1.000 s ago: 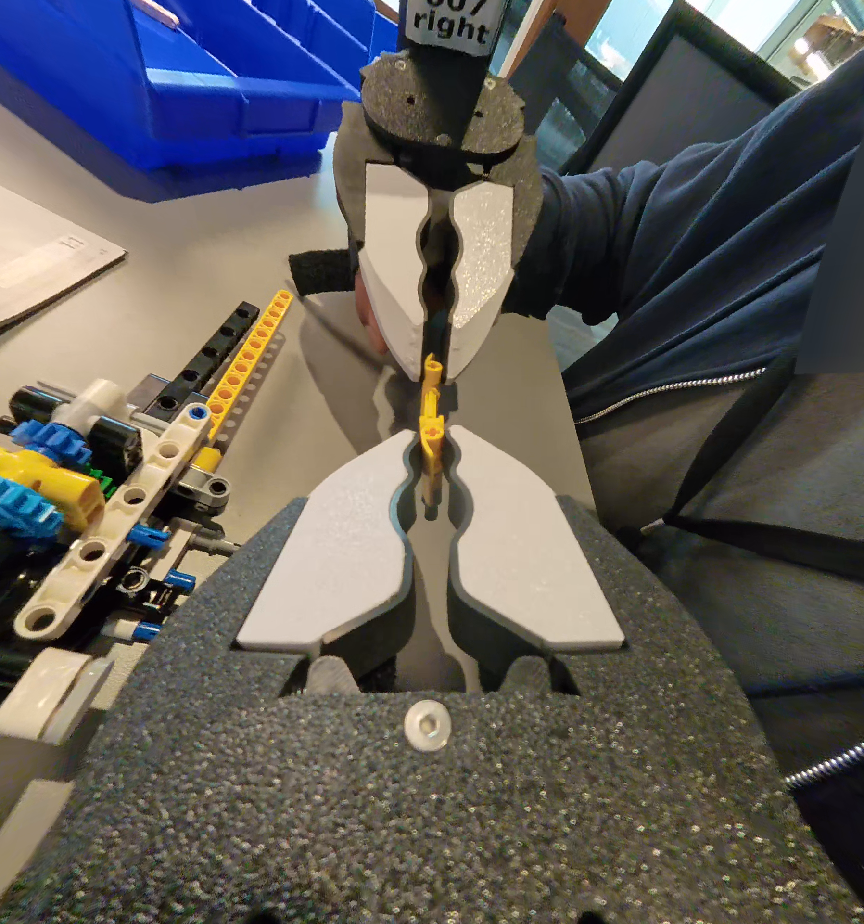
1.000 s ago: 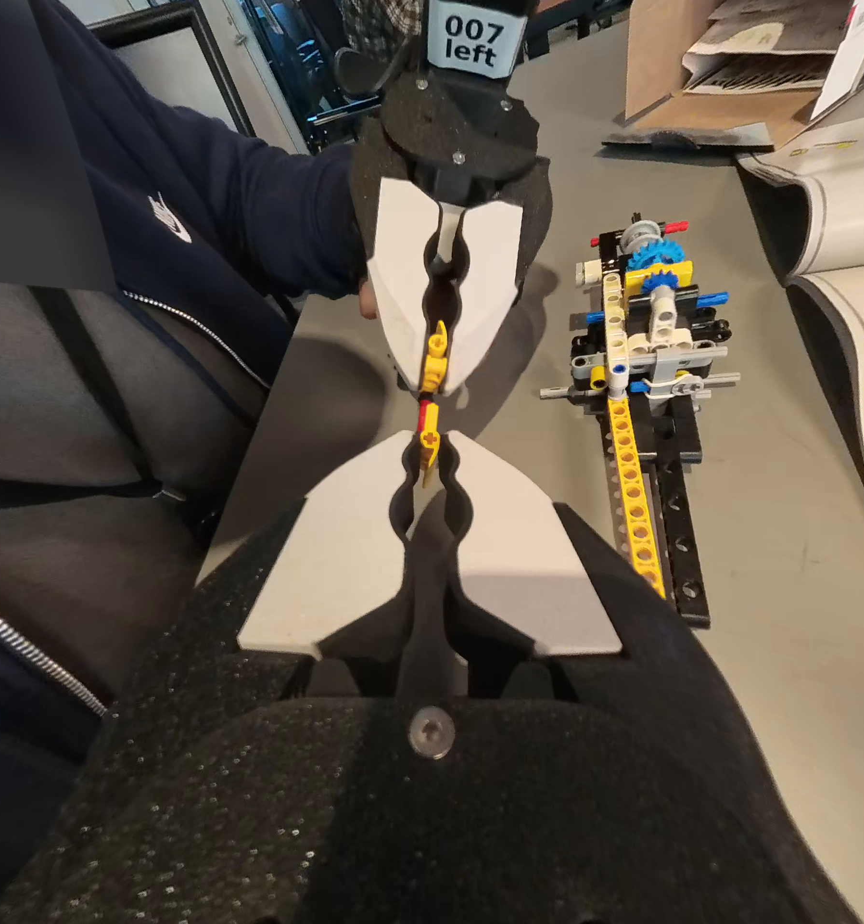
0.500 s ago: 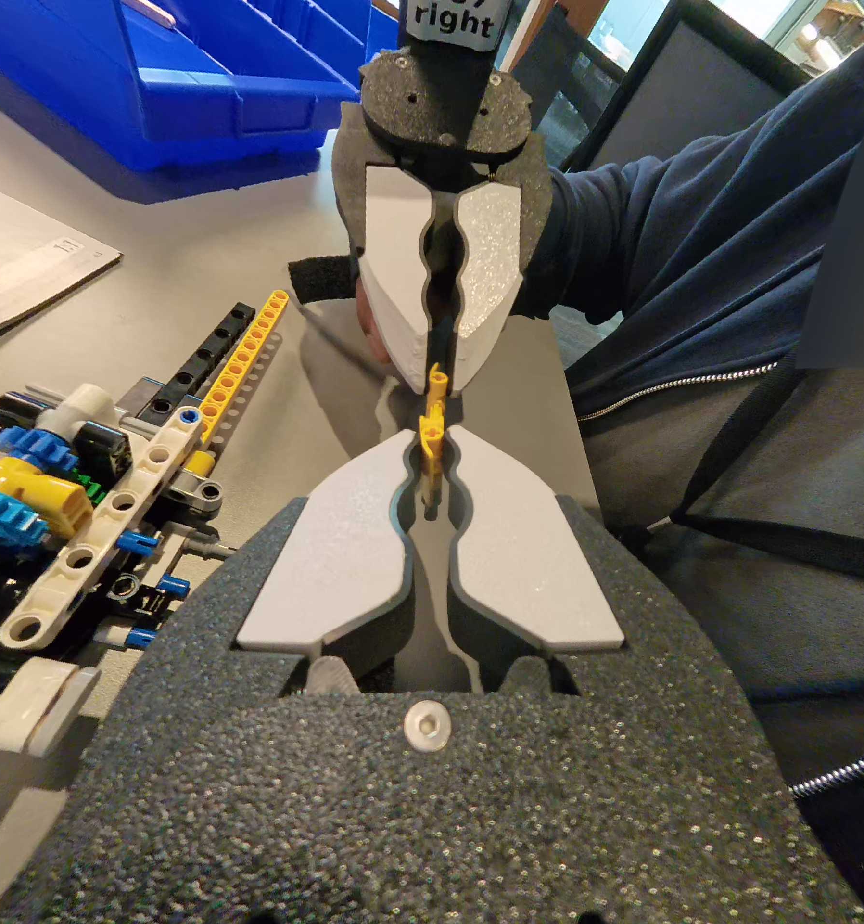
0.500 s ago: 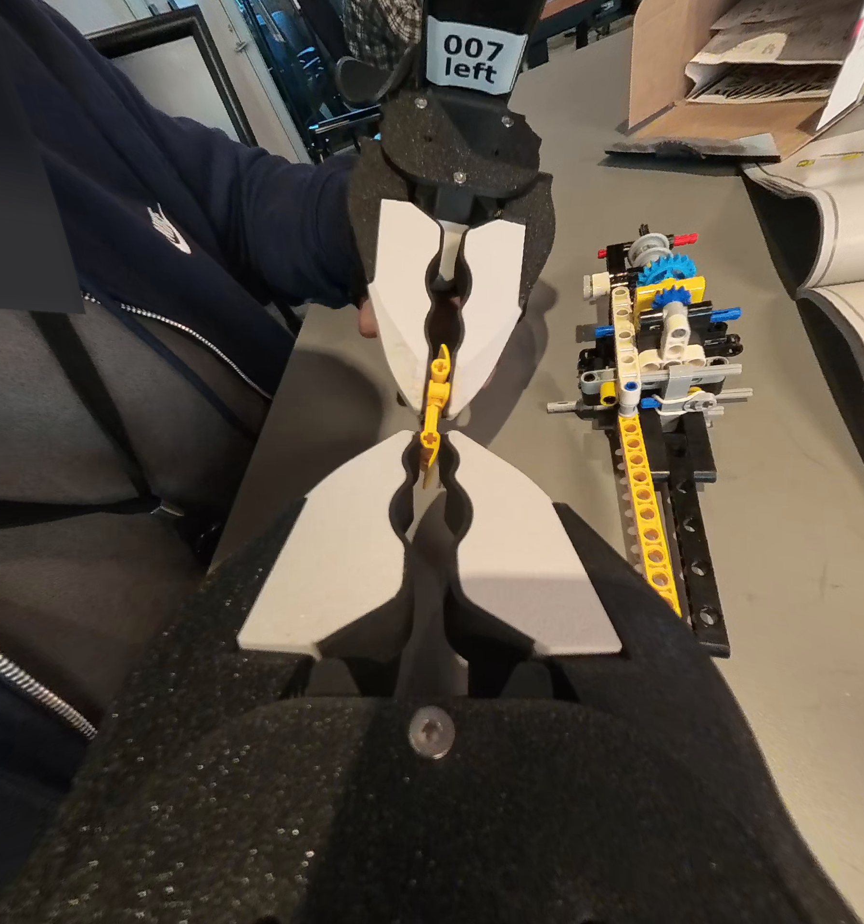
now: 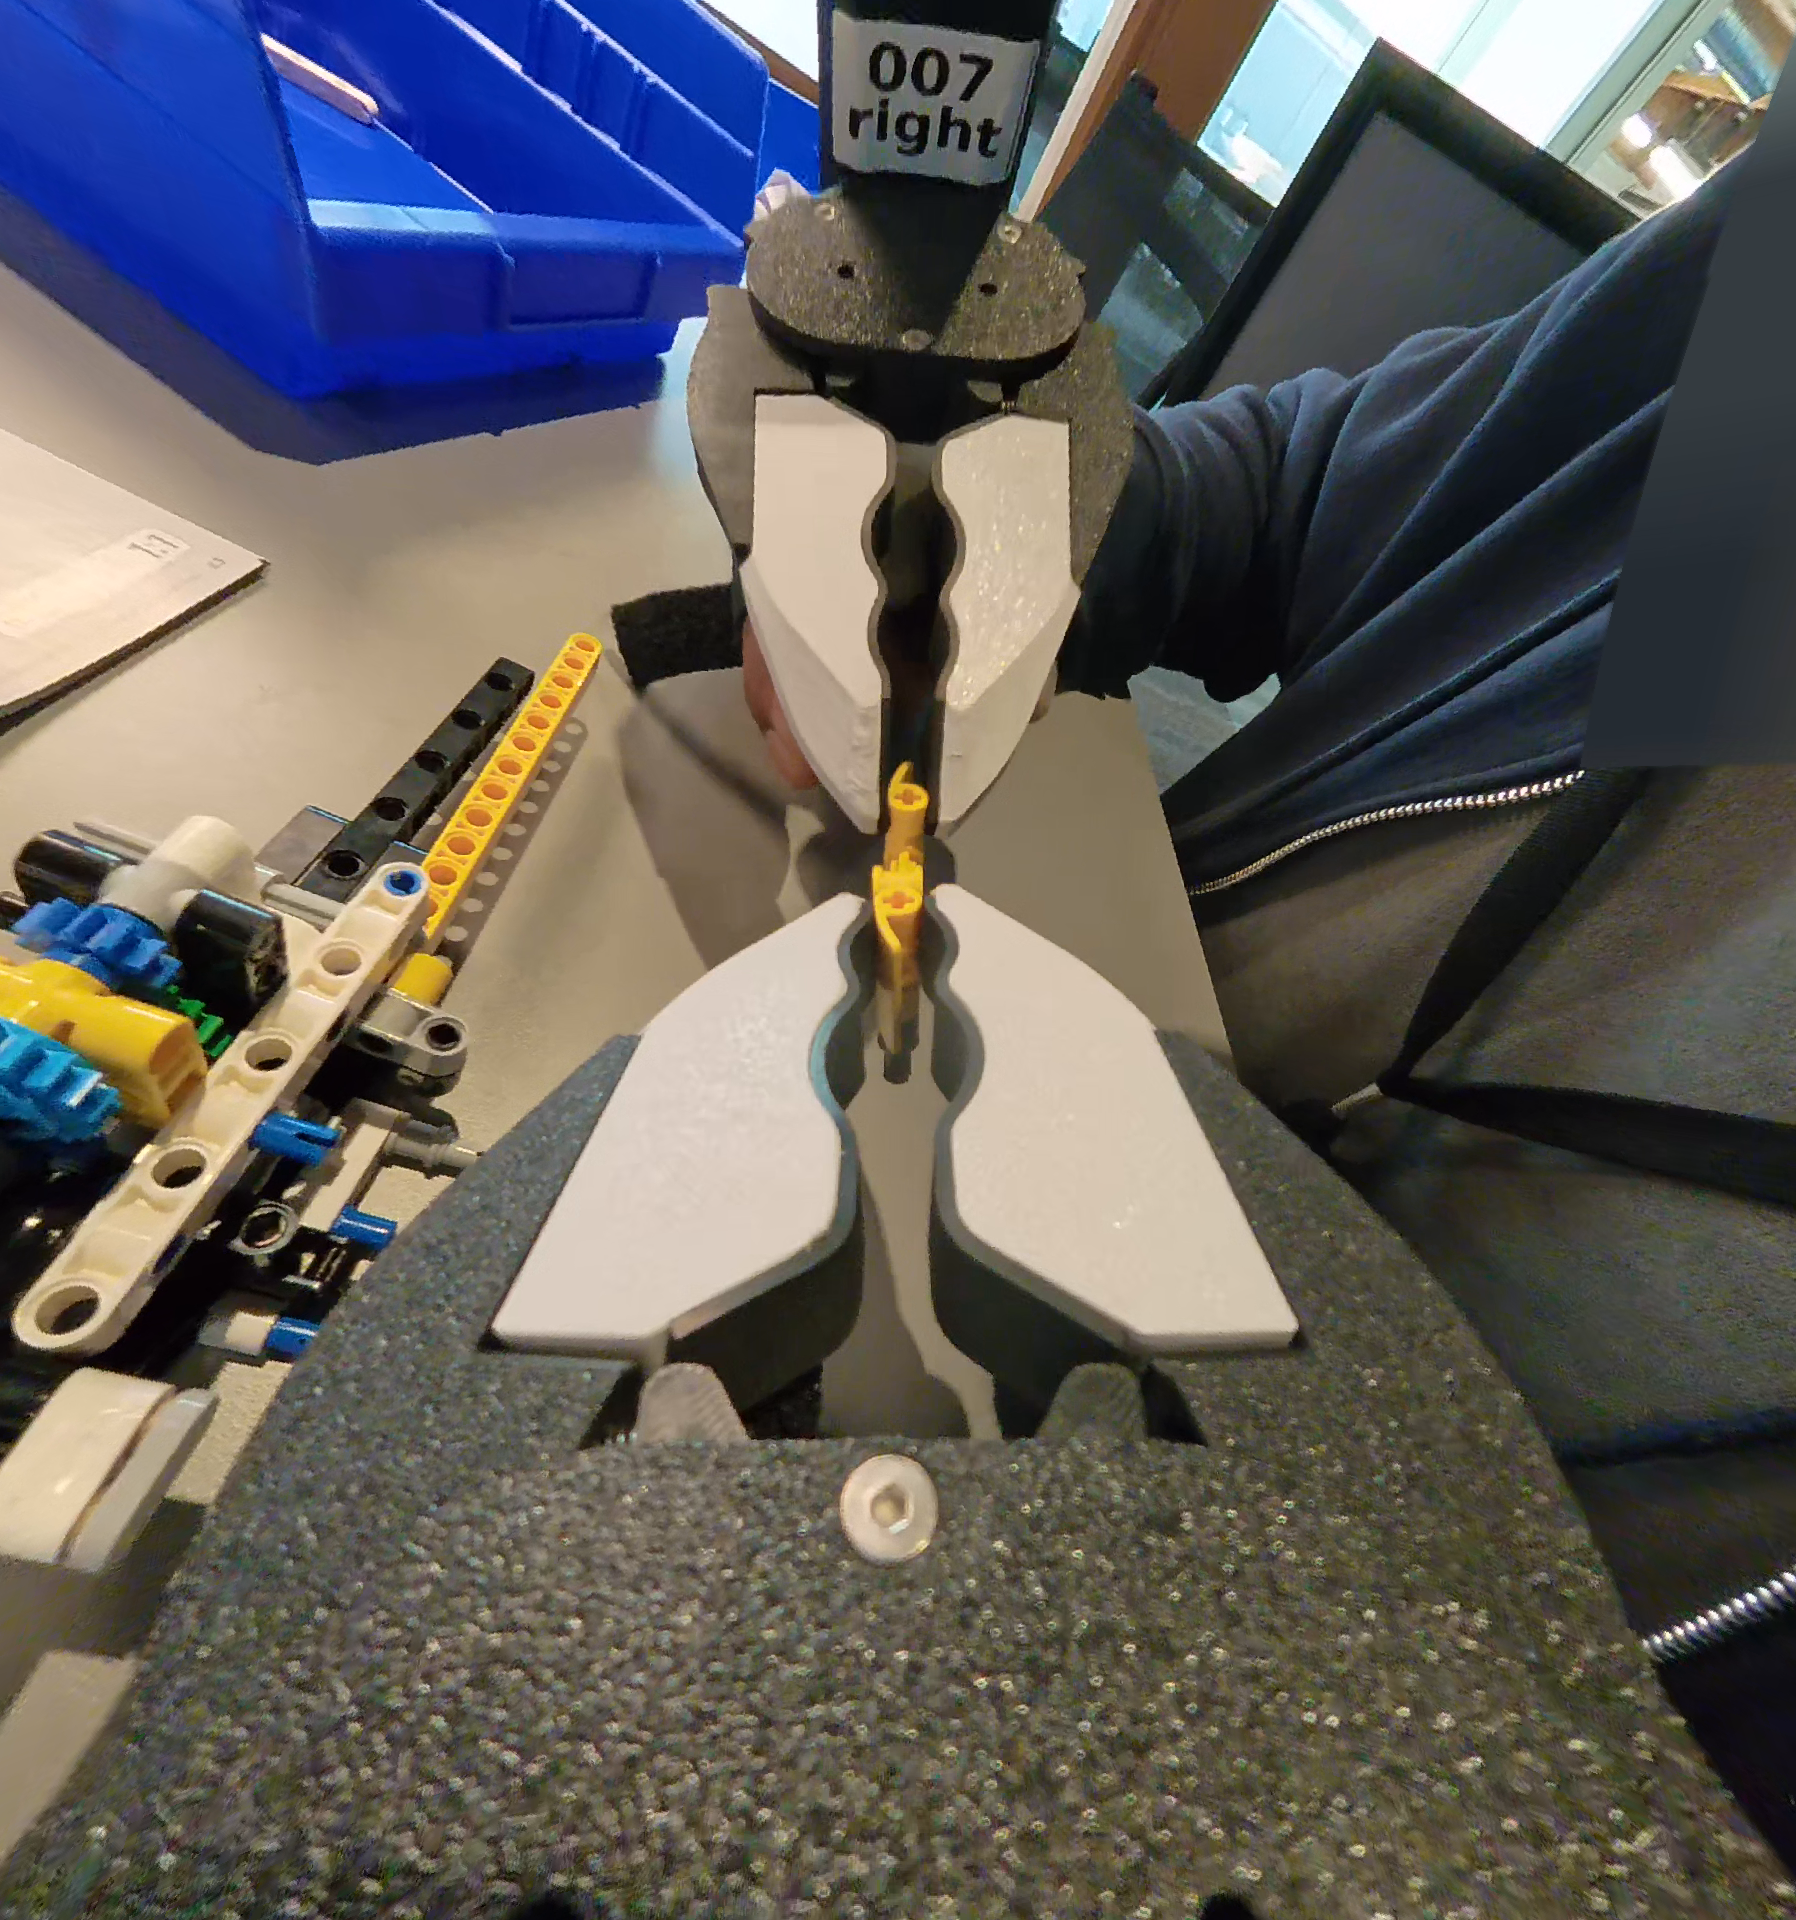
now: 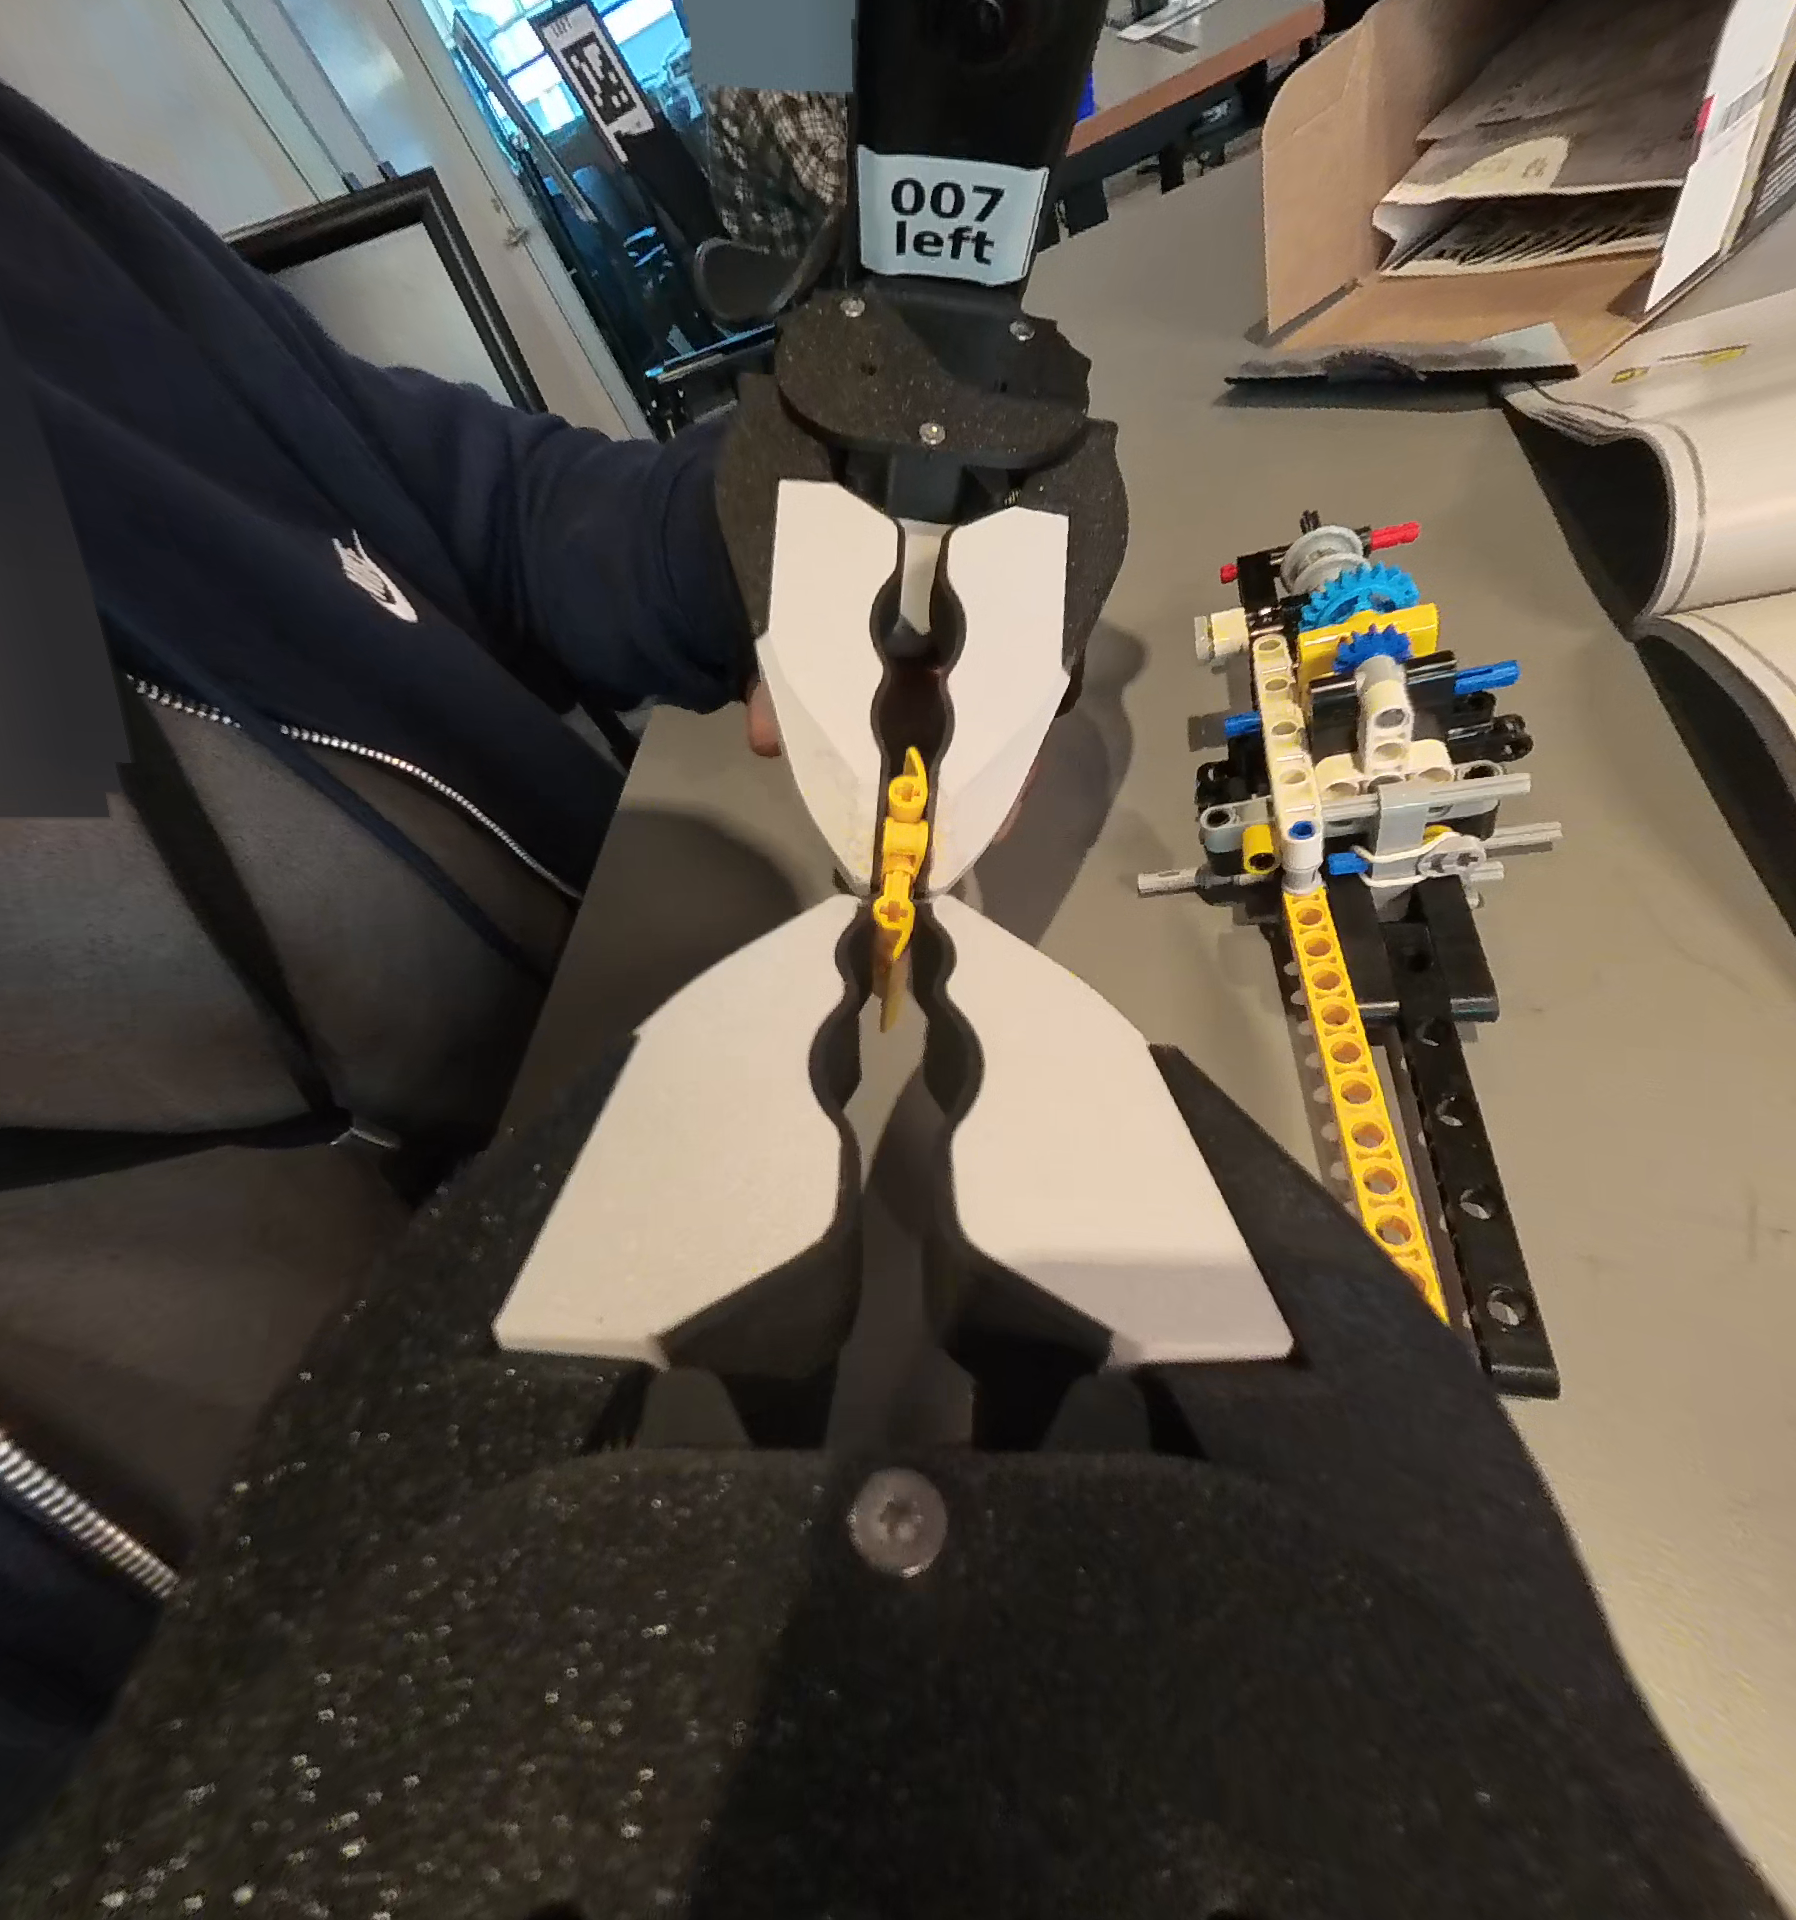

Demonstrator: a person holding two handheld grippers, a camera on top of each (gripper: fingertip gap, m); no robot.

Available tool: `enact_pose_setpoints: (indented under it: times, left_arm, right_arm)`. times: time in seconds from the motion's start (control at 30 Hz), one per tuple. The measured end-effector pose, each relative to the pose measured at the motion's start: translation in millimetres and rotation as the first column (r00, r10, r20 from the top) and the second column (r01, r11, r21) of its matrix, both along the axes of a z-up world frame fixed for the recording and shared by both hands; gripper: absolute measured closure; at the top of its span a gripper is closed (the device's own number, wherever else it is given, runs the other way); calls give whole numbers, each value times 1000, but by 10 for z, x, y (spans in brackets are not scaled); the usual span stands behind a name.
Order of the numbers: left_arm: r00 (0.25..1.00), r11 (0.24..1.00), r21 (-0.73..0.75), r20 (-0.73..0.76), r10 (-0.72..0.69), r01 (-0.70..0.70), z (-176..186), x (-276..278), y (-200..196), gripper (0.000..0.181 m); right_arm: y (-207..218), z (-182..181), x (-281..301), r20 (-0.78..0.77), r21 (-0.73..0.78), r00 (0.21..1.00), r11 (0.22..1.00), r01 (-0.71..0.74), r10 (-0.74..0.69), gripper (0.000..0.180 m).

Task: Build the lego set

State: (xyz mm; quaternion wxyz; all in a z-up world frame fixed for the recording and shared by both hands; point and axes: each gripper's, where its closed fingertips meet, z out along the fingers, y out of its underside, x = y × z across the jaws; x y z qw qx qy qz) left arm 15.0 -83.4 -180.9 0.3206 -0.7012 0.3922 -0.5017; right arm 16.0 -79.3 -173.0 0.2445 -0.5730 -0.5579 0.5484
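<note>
My left gripper (image 5: 899, 914) is shut on a small yellow connector (image 5: 894, 899). My right gripper (image 6: 894, 920) is shut on a second yellow connector (image 6: 891, 914). The two grippers face each other tip to tip above the grey table's near edge, and the two connectors meet end to end in one line. The right gripper (image 5: 899, 816) with its connector (image 5: 909, 805) shows in the left wrist view; the left gripper (image 6: 899, 873) with its connector (image 6: 906, 821) shows in the right wrist view. The partly built lego chassis (image 5: 198, 1018) (image 6: 1361, 790), with a long yellow beam (image 6: 1351, 1070), lies on the table beside them.
Blue bins (image 5: 354, 187) stand at the back. An instruction sheet (image 5: 63, 582) lies left of the chassis. A cardboard box (image 6: 1445, 208) and an open booklet (image 6: 1756, 675) lie beyond it. The person's dark jacket (image 5: 1496, 623) fills the side past the table edge. Only a small space, under 4 cm, lies between the two pairs of fingers.
The two grippers have come closer together. The gap between the yellow connectors, where a red bit showed, has closed and the pieces now touch.
</note>
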Motion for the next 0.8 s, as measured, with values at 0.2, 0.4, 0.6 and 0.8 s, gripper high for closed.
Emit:
enact_pose_setpoints:
  times: [0.2, 0.4, 0.6, 0.8]
  left_arm:
    - [1000, 1000, -4, 22, 13, -13, 27, -11, 25, 174]
    - [999, 1000, -1, 47, 23, -23, 61, -17, 40, 174]
    - [998, 1000, -7, 61, 29, -29, 78, -27, 52, 174]
    - [996, 999, -22, 79, 40, -38, 98, -29, 69, 174]
  right_arm:
    - [22, 30, -16, -20, -28, 999, 999, 24, -25, 173]
    - [33, 60, -21, -38, -51, 998, 998, 41, -43, 173]
    - [49, 90, -42, -56, -70, 996, 996, 63, -67, 173]
    - [67, 110, -46, -72, -77, 994, 994, 76, -82, 172]
